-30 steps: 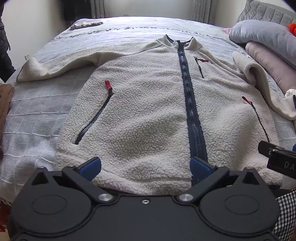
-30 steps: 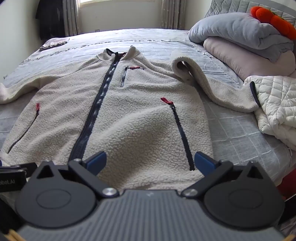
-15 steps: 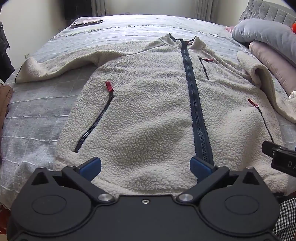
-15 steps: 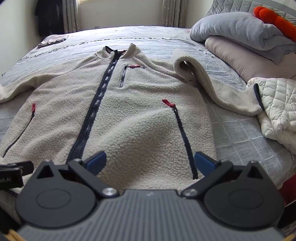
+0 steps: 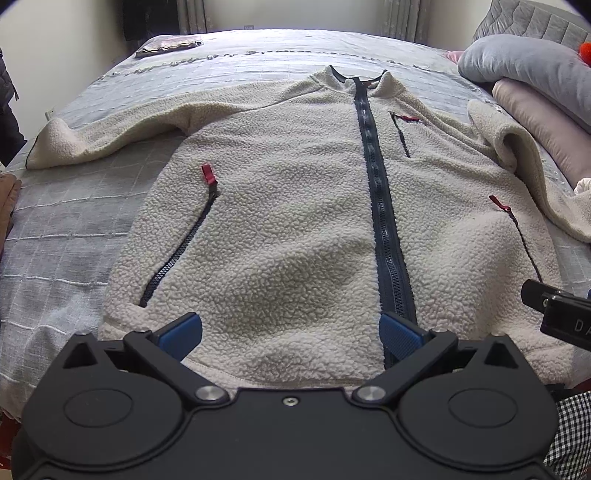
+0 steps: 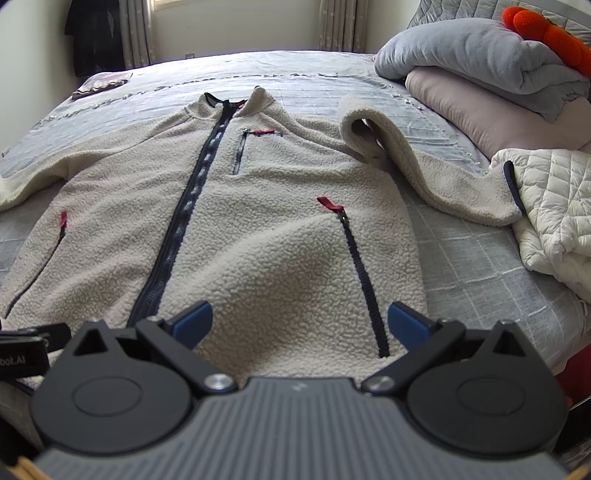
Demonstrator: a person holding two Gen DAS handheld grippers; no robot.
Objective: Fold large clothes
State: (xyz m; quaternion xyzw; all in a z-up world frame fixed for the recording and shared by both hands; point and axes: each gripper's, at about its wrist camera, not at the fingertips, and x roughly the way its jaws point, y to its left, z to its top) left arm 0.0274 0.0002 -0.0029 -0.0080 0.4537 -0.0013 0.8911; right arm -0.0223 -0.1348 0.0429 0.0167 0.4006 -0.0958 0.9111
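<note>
A cream fleece jacket with a dark front zipper lies flat, front up, on the grey bed; it also shows in the right wrist view. Its left sleeve stretches out to the left. Its right sleeve is bent over beside the body. My left gripper is open and empty above the hem, left of the zipper. My right gripper is open and empty above the hem on the right half, near the pocket zipper.
Folded grey and pink bedding with an orange toy is stacked at the right. A white quilted jacket lies at the bed's right edge. A small flat cloth lies at the far left corner.
Both grippers have shifted slightly, so the jacket sits a little differently in each view. Both stay open. The jacket has not moved.
</note>
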